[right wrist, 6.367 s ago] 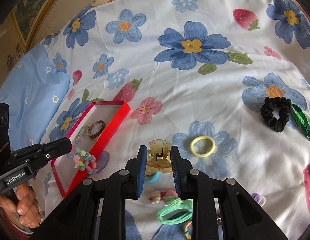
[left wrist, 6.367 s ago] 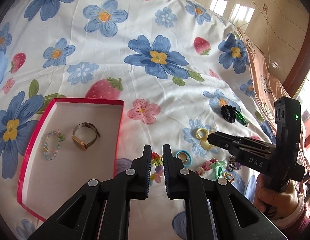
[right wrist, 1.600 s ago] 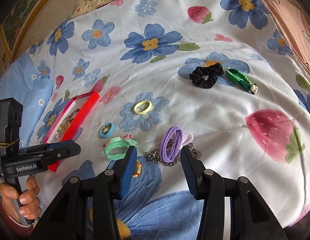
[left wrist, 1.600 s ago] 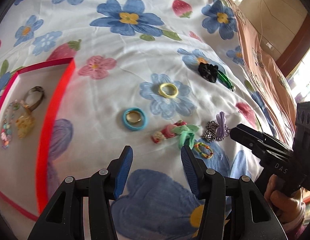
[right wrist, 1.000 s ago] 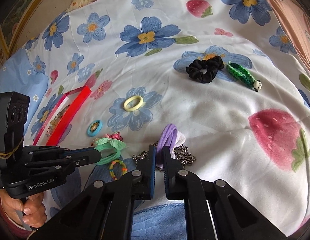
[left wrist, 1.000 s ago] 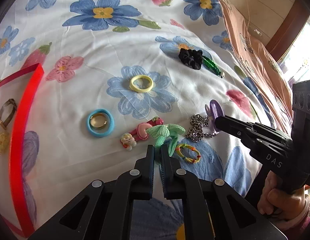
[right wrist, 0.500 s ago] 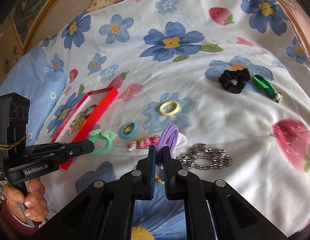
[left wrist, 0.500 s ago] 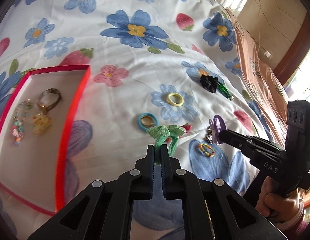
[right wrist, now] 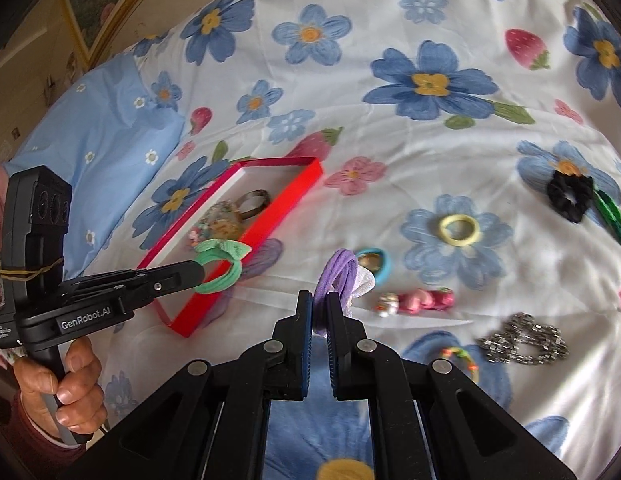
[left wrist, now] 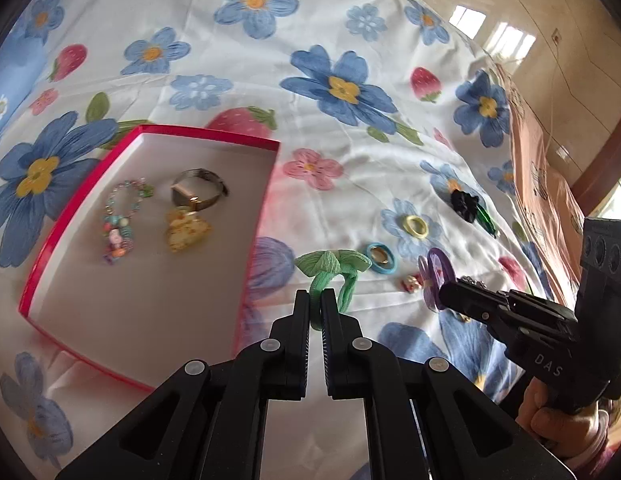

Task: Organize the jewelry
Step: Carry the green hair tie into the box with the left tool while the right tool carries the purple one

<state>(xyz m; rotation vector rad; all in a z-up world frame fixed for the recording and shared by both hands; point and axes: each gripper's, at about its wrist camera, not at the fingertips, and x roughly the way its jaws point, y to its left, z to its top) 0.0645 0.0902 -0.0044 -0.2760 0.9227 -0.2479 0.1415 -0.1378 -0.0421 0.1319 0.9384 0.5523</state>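
**Two hair ties in hand, most of the pile still on the bed**

My left gripper (left wrist: 315, 300) is pinched tight on the green bow hair tie (left wrist: 332, 268), held up just beside the near right edge of the red box (left wrist: 248, 264). My right gripper (right wrist: 319, 304) is clamped on the purple hair tie (right wrist: 337, 272), hanging above the bedspread (right wrist: 390, 152) to the right of the box.

Inside the box lie a bracelet watch (left wrist: 198, 190), a beaded bracelet (left wrist: 120, 220) and what I take to be a yellow claw clip (left wrist: 186, 232), though it is blurred.

Left out on the bedspread: the blue ring tie (right wrist: 374, 262), yellow hair tie (right wrist: 459, 230), black scrunchie (right wrist: 570, 194), green clip (right wrist: 612, 214), pink clip (right wrist: 418, 300), silver chain (right wrist: 524, 344) and a small multicoloured band (right wrist: 460, 356). I judge the job well under halfway.
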